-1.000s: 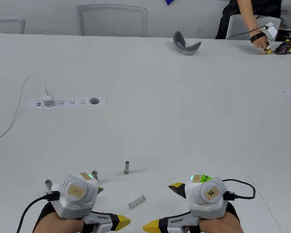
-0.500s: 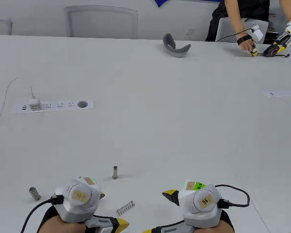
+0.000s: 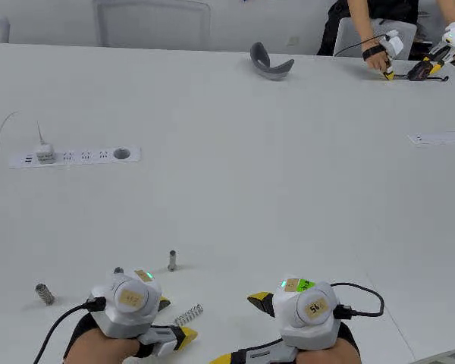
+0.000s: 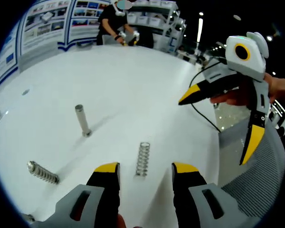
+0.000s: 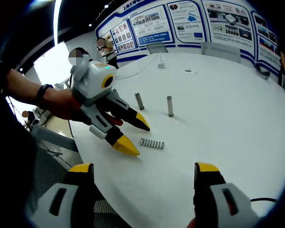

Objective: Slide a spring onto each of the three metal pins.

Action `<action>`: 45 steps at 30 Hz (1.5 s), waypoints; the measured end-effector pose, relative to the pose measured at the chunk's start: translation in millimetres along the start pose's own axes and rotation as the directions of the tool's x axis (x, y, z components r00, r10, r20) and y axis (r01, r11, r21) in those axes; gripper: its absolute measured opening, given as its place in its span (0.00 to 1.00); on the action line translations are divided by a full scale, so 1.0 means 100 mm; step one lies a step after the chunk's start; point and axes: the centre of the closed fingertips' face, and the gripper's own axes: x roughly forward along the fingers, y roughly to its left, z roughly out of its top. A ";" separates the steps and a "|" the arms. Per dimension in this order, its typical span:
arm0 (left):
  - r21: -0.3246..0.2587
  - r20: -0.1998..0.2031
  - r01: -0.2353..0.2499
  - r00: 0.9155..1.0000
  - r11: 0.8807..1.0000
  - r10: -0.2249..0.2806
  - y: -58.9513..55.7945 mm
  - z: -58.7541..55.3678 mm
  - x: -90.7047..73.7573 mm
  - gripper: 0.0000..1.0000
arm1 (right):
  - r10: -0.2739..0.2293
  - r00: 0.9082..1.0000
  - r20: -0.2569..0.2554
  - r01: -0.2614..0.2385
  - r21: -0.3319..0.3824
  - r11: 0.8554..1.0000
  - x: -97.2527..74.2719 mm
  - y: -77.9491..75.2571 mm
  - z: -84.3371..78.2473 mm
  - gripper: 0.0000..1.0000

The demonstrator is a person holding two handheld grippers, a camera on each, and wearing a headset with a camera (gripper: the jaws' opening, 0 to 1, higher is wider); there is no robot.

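A loose spring [image 3: 188,314] lies flat on the white table near its front edge. My left gripper [image 3: 174,318] is open, its yellow tips on either side of the spring's near end [image 4: 143,158]. To the right, my right gripper [image 3: 239,327] is open and empty, pointing at the spring [image 5: 152,143]. A bare metal pin [image 3: 172,260] stands upright just beyond. Another pin [image 3: 118,270] peeks out behind the left gripper. Farther left stands a pin with a spring on it [image 3: 43,293].
A power strip [image 3: 74,156] with a plugged-in cable lies at mid-left. A grey curved object [image 3: 269,64] and a paper sheet [image 3: 437,138] lie farther off. A person's hands [image 3: 379,53] work at the far right corner. The table edge [image 3: 440,353] runs at lower right.
The head camera has shifted, so the scene sits further left. My left gripper has moved right, closer to the loose spring. The pins and springs have not moved.
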 end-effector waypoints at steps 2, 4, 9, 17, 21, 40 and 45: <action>0.008 -0.003 -0.001 1.000 1.000 0.001 -0.01 0.00 0.02 0.41 | 0.002 1.000 -0.004 -0.002 0.000 1.000 0.00 0.00 -0.01 0.88; 0.010 -0.004 -0.002 1.000 1.000 0.002 0.00 -0.01 0.04 0.39 | 0.003 1.000 -0.005 -0.003 0.002 1.000 0.00 -0.01 -0.02 0.88; 0.012 0.002 -0.023 1.000 1.000 0.023 0.03 0.00 0.06 0.31 | 0.012 1.000 -0.007 -0.012 0.000 1.000 0.01 -0.01 -0.03 0.88; 0.040 -0.002 -0.059 0.998 0.997 0.060 0.04 -0.04 0.10 0.20 | 0.022 1.000 -0.017 -0.022 0.007 1.000 0.01 0.01 -0.04 0.87; 0.080 -0.012 -0.096 0.995 0.992 0.098 0.08 -0.05 0.10 0.13 | 0.026 0.999 -0.019 -0.026 0.007 1.000 0.00 0.02 -0.04 0.87; 0.005 -0.030 -0.094 0.995 0.996 0.094 0.12 -0.26 -0.26 0.10 | 0.064 0.998 -0.007 -0.063 0.046 0.997 0.07 0.11 -0.04 0.85; -0.001 -0.037 -0.102 0.994 0.995 0.102 0.15 -0.34 -0.39 0.10 | 0.078 0.997 -0.003 -0.078 0.059 0.995 0.09 0.16 -0.06 0.84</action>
